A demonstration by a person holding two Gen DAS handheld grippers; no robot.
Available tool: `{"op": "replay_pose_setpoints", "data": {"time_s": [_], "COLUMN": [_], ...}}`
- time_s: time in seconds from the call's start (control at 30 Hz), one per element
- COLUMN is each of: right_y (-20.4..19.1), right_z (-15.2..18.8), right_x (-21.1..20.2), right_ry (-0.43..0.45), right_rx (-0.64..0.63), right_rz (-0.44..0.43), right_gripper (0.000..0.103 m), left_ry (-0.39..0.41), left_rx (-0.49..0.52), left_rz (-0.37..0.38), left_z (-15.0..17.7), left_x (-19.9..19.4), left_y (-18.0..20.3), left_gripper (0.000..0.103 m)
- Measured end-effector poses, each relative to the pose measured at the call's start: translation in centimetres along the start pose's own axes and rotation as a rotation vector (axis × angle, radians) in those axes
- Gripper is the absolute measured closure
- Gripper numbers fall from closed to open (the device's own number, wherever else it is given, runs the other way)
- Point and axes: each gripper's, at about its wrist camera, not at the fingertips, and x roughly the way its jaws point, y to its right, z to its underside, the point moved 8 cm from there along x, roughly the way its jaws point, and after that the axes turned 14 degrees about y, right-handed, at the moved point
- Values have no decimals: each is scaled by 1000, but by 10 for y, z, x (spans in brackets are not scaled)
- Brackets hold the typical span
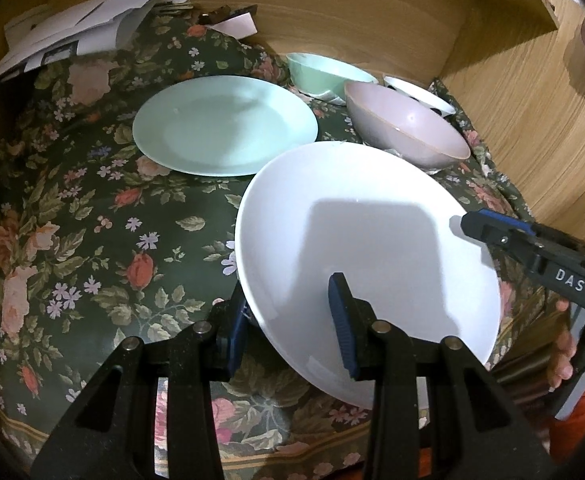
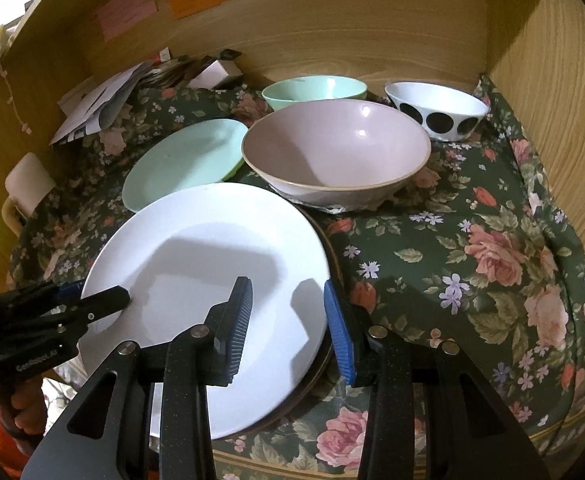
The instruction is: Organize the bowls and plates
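A white plate (image 1: 372,248) (image 2: 212,280) lies near the table's front, on top of a dark plate whose rim (image 2: 332,272) shows at its right edge. My left gripper (image 1: 290,320) is open, its two fingers on either side of the white plate's left rim; it also shows in the right wrist view (image 2: 104,304). My right gripper (image 2: 288,320) is open, its fingers on either side of the plate's right rim; it also shows in the left wrist view (image 1: 476,228). Behind lie a mint plate (image 1: 224,124) (image 2: 184,160), a pink bowl (image 2: 336,156) (image 1: 408,128), a mint bowl (image 2: 312,90) (image 1: 328,74) and a white bowl with black dots (image 2: 436,110) (image 1: 420,94).
A dark floral cloth (image 2: 472,260) (image 1: 72,220) covers the table. Wooden walls (image 2: 332,28) close in the back and right side. Papers and small boxes (image 1: 76,36) (image 2: 104,100) are piled at the back left. A white mug (image 2: 28,184) stands at the left edge.
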Motion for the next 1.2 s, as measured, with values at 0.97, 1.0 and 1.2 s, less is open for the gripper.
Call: {"op": "replay_pose_setpoints", "data": {"time_s": [0.97, 1.0, 1.2], "right_y": [-59, -60, -73], "right_z": [-75, -79, -95], "right_x": [25, 27, 54], "right_ry": [97, 99, 77], "right_rx": [-107, -111, -149], "right_rz": [-140, -148, -175], "right_gripper": [51, 51, 51], "left_ry": [251, 252, 238], "left_rx": [29, 27, 11], "left_rz": [-197, -203, -250], "left_z": [-100, -102, -112], "left_x": [-51, -51, -38], "left_y": [-76, -80, -104], "left_gripper": [19, 18, 12]}}
